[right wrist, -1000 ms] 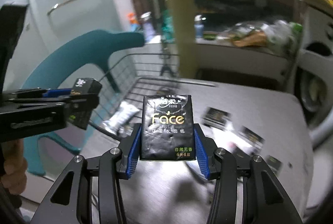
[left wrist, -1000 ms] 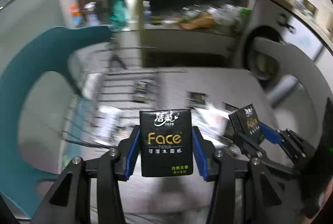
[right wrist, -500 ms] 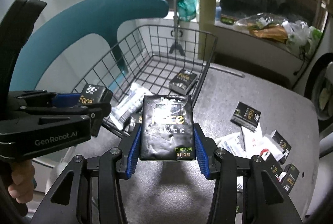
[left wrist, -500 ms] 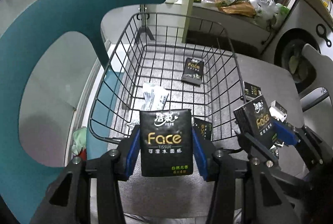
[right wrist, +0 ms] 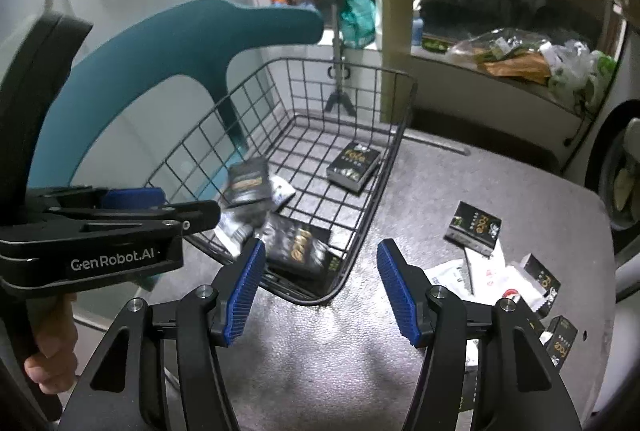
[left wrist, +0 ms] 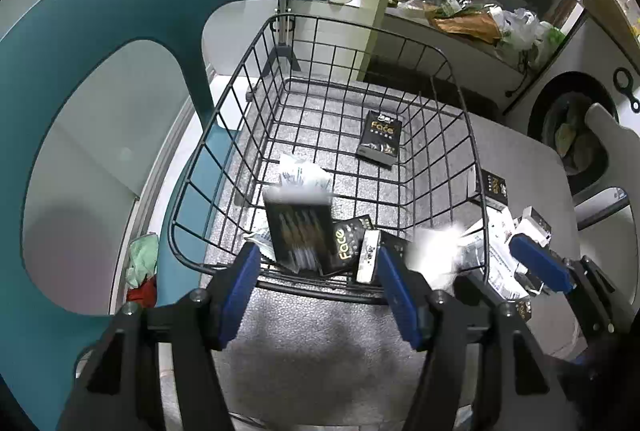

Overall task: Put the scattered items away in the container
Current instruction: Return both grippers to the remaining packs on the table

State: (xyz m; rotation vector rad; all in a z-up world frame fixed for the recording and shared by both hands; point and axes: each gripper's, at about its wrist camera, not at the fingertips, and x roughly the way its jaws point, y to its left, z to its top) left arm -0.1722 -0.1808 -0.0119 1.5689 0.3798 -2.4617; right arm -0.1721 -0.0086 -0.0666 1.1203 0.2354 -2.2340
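The black wire basket [left wrist: 476,167] stands on the grey table, and both grippers hover at its near rim. My left gripper [left wrist: 320,291] has its jaws opening. A black Face tissue pack [left wrist: 298,235] drops blurred just beyond its pads, free of them, inside the basket. My right gripper [right wrist: 322,289] is opening too, with nothing between its pads. Another black pack [right wrist: 300,247] lies blurred in the basket's near corner just ahead of it. In the right wrist view the left gripper [right wrist: 188,202] is at the left, with the falling pack [right wrist: 246,183] beyond its tips.
Another Face pack [left wrist: 378,137] and a white packet [left wrist: 300,177] lie in the basket. Several black packs [right wrist: 474,227] and white packets [right wrist: 480,271] are scattered on the table to the right. A teal chair back [left wrist: 120,11] curves along the basket's left side.
Both grippers opened and let go of their black tissue packs, which now fall or lie inside the basket. Before that the left gripper swung over to the basket's near rim.
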